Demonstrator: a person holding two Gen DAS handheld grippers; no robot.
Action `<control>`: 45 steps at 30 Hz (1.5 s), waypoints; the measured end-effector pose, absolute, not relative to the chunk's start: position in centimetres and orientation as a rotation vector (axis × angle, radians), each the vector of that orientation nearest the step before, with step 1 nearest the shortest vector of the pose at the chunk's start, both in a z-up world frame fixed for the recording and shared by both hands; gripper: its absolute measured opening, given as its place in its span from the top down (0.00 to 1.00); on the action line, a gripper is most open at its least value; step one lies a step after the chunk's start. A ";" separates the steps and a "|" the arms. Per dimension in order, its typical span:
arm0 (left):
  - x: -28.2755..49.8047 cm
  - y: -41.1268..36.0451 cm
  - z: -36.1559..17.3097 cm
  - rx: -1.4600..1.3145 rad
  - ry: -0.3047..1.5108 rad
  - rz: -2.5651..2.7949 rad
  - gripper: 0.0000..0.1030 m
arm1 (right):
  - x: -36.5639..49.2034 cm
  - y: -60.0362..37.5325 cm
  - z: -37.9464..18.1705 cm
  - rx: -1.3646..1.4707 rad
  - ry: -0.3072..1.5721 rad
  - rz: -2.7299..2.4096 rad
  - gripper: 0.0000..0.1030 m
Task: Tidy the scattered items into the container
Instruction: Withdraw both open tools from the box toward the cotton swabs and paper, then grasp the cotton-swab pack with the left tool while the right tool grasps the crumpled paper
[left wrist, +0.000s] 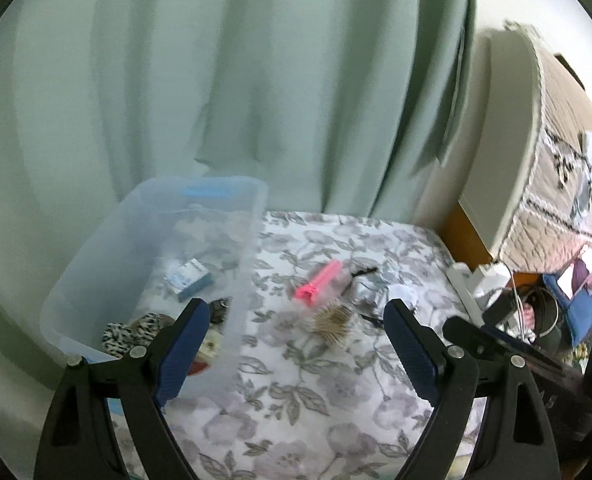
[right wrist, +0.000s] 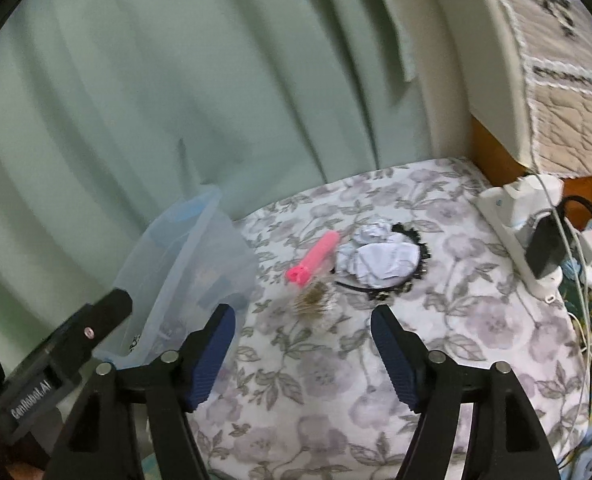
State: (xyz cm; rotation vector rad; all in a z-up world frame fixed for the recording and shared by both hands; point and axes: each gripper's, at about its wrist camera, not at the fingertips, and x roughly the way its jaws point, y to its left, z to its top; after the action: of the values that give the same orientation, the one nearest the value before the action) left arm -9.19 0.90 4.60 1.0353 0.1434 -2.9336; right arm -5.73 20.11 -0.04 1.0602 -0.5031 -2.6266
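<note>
floral-cloth table [right wrist: 336,380] carries clear bin [left wrist: 136,240], pink tube [right wrist: 316,258], toothpick jar [right wrist: 314,300], crumpled paper [right wrist: 376,264], black headband [right wrist: 422,250].

A pale green curtain [left wrist: 256,80] hangs behind a desk [right wrist: 476,320] under floral cloth; to the right stands a quilted bed [left wrist: 568,168]; soft daylight throughout.

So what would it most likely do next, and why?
Probably ease the right gripper forward to the pink tube. Its jaws are open and empty, the tube lies just ahead on the flowered cloth, outside the clear bin, with a toothpick jar right beside it.
</note>
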 end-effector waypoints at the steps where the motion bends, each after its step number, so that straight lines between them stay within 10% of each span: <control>1: -9.3 1.3 4.4 1.049 0.137 -2.935 0.13 | -5.8 20.6 -0.1 1.062 -0.516 -2.631 0.28; 24: -14.4 6.6 -3.4 1.391 0.050 -2.920 0.00 | -9.2 26.4 -6.7 1.217 -0.637 -2.714 0.13; 26: -14.9 6.5 -4.1 1.405 0.056 -2.909 0.00 | -9.7 26.5 -7.4 1.241 -0.633 -2.711 0.00; 45: -19.5 5.8 -9.0 1.499 0.119 -2.841 0.00 | -13.4 27.7 -10.0 1.196 -0.656 -2.701 0.00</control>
State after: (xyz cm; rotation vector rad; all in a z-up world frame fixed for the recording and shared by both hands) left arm -19.46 5.80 -8.96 1.4988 0.1188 -2.8414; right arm -13.41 27.73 -10.00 1.1963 -0.6559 -2.7007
